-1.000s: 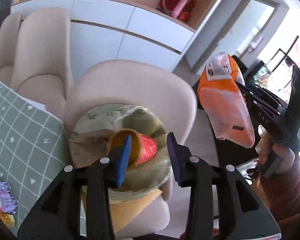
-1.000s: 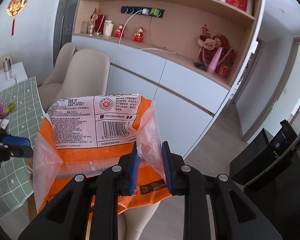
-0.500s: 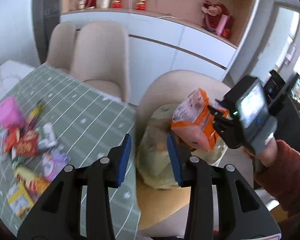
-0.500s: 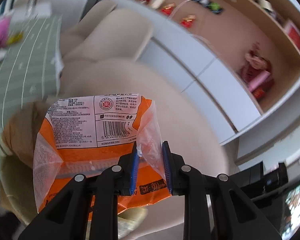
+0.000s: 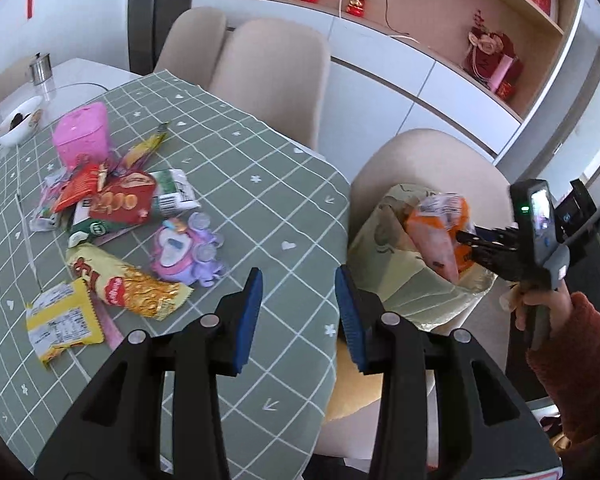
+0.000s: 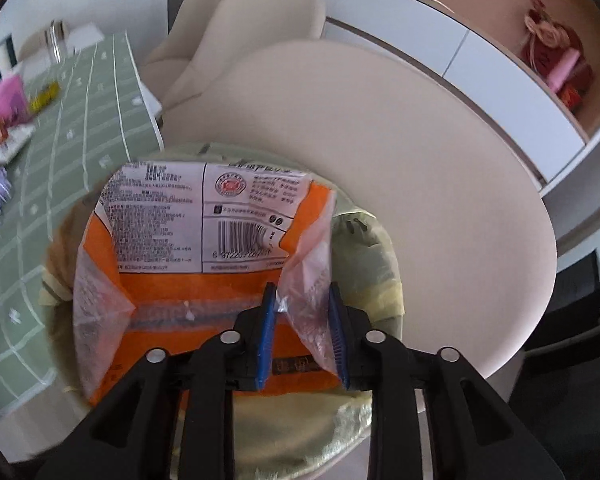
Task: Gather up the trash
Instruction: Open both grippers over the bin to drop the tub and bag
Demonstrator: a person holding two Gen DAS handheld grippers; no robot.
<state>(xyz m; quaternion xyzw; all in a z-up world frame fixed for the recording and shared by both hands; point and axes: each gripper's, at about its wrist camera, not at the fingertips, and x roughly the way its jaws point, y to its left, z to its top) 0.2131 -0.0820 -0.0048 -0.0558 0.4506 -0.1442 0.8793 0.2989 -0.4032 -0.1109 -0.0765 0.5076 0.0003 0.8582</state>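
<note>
An orange snack bag (image 6: 204,256) with a white label hangs in the mouth of a pale green trash bag (image 6: 364,264) on a beige chair. My right gripper (image 6: 302,332) has its jaws around a clear corner of the bag, slightly parted. In the left wrist view the orange bag (image 5: 436,236) sticks into the trash bag (image 5: 404,280), with my right gripper (image 5: 480,244) beside it. My left gripper (image 5: 298,312) is open and empty above the table edge. Several wrappers (image 5: 116,200) lie on the green tablecloth.
A pink box (image 5: 82,136), a purple toy (image 5: 188,252) and yellow packets (image 5: 64,324) lie on the checked tablecloth (image 5: 260,184). Beige chairs (image 5: 272,76) stand behind the table. A white bowl (image 5: 18,124) sits far left. White cabinets (image 5: 380,92) line the wall.
My left gripper has swung left from the trash bag to over the table. My right gripper has lowered the orange bag into the trash bag's mouth and its jaws have widened.
</note>
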